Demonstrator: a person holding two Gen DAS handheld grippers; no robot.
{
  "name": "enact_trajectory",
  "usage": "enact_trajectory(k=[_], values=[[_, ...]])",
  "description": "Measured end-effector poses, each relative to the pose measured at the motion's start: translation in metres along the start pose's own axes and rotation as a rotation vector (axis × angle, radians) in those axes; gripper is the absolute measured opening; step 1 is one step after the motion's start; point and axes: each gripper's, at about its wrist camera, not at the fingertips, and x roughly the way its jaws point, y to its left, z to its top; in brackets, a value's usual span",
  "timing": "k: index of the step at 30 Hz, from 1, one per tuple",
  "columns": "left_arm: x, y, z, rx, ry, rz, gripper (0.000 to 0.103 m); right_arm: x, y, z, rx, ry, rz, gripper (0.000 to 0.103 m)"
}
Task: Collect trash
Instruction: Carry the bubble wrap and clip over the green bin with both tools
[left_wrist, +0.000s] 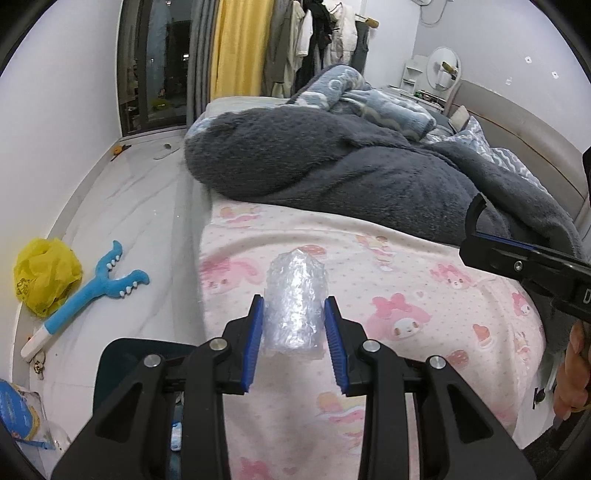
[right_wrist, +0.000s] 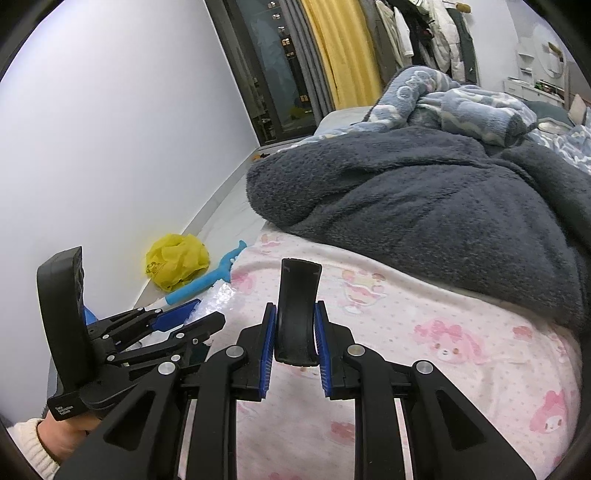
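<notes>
Left-wrist view first, starting at its left edge: a crumpled yellow plastic bag (left_wrist: 46, 271) lies on the pale floor (left_wrist: 122, 206) against the wall, and just beside it a blue plush toy (left_wrist: 99, 284) with a forked end points toward the bed. At the lower left corner sits a blue and clear package (left_wrist: 20, 417), partly cut off by the frame. Moving right, my left gripper (left_wrist: 294, 314) has its blue pads pressed on both sides of a wad of clear bubble wrap (left_wrist: 295, 306), which I hold up over the pink cartoon-print sheet (left_wrist: 424, 295) near the bed's left edge. Behind it a dark grey fleece blanket (left_wrist: 332, 162) is heaped across the bed, with a light blue patterned blanket (left_wrist: 369, 96) bunched farther back. At the right edge my right gripper comes in from the side, with a dark curved strip sticking out of its tip (left_wrist: 474, 214); my right hand (left_wrist: 572, 373) shows below it.

Right-wrist view, again from the left: my left hand (right_wrist: 62, 432), in a cream knit cuff, holds the left gripper, and a bit of the bubble wrap (right_wrist: 218, 295) peeks out past its blue pad. Beyond it the yellow bag and the blue toy lie on the floor by the wall. In the middle, my right gripper (right_wrist: 295, 321) is clamped narrow on a black curved plastic strip (right_wrist: 297, 306), which stands upright between the pads above the pink sheet. To the right the grey blanket (right_wrist: 424, 199) covers most of the bed.
</notes>
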Motion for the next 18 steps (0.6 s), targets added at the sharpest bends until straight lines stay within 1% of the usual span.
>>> enact_trajectory(k=[14,18], values=[[-0.008,0.046,-0.009,-0.043,0.027,0.054,0.035,0.029,0.039,0.006,-0.042,0.019,0.043,0.021],[-0.008,0.058,-0.015,-0.053,0.047,0.072,0.035,0.036,0.049,0.007,-0.052,0.026,0.053,0.021]])
